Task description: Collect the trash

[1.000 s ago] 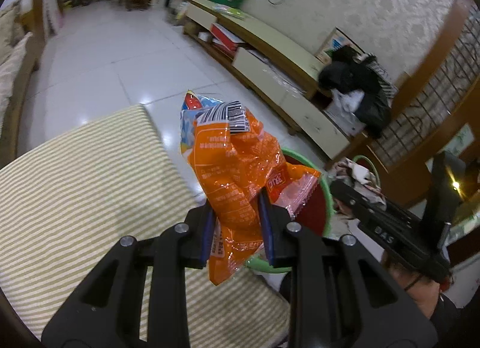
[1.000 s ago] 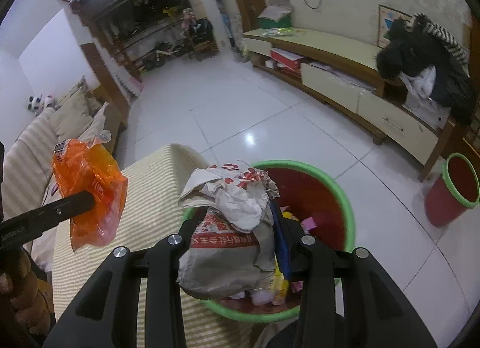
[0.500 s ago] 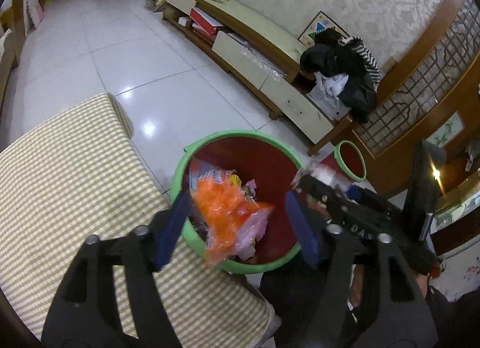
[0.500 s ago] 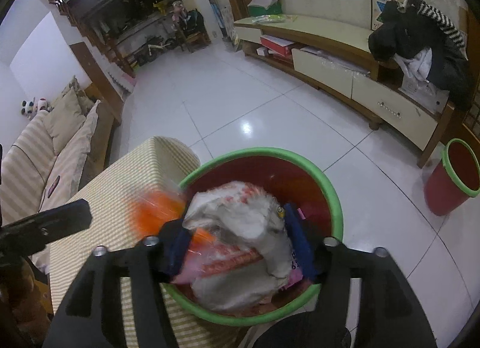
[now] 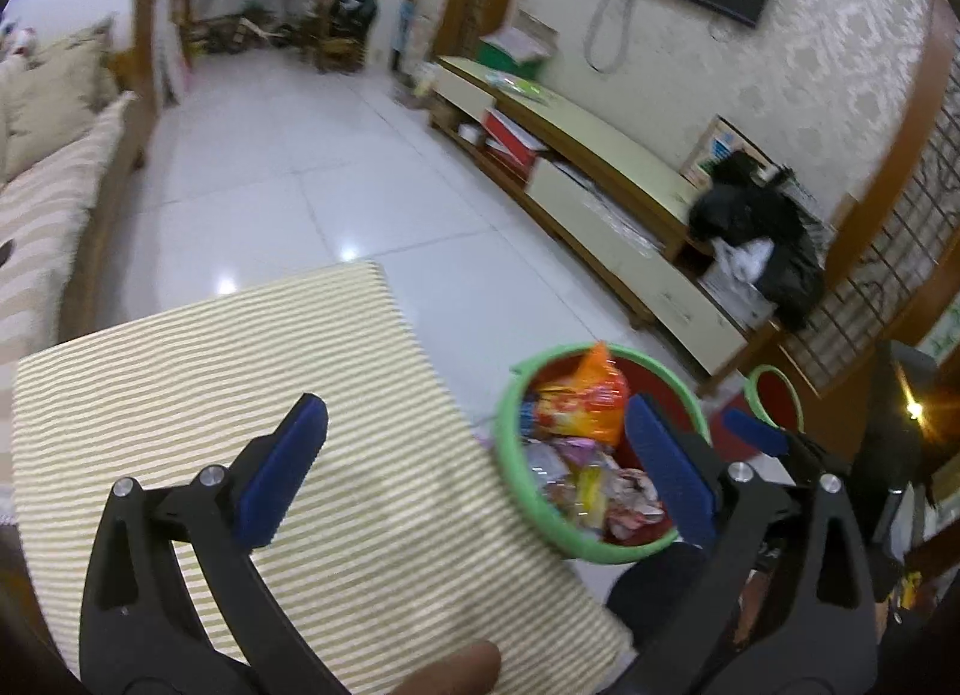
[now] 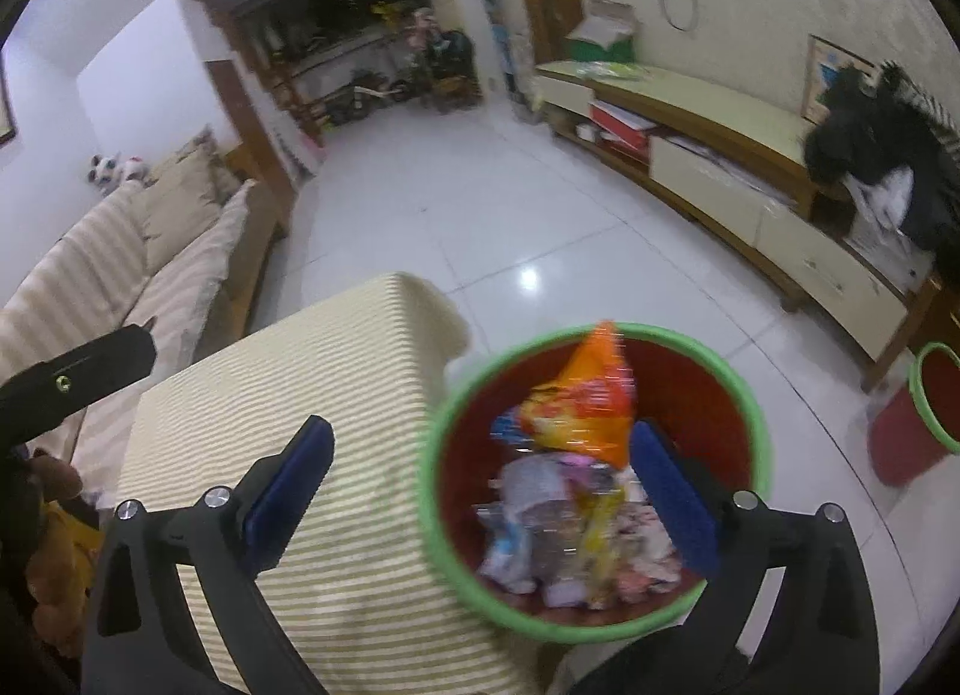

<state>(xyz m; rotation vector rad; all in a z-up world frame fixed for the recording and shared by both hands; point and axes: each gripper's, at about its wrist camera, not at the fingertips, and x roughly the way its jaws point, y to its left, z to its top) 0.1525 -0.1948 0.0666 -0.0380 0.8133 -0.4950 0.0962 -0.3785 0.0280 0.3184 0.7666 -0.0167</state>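
Wrappers dropped into bin (image 6: pixel 747 389), left tool (image 5: pixel 474 470), right tool (image 6: pixel 480 482) opening, empty.

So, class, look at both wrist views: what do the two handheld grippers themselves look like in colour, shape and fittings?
Both match. The left gripper and the right gripper each have two matte black, curved arms with slotted cut-outs and round silver bolt heads at the joints. Each finger carries a flat, oblong blue pad on its inner face. No cables or sleeves are visible.
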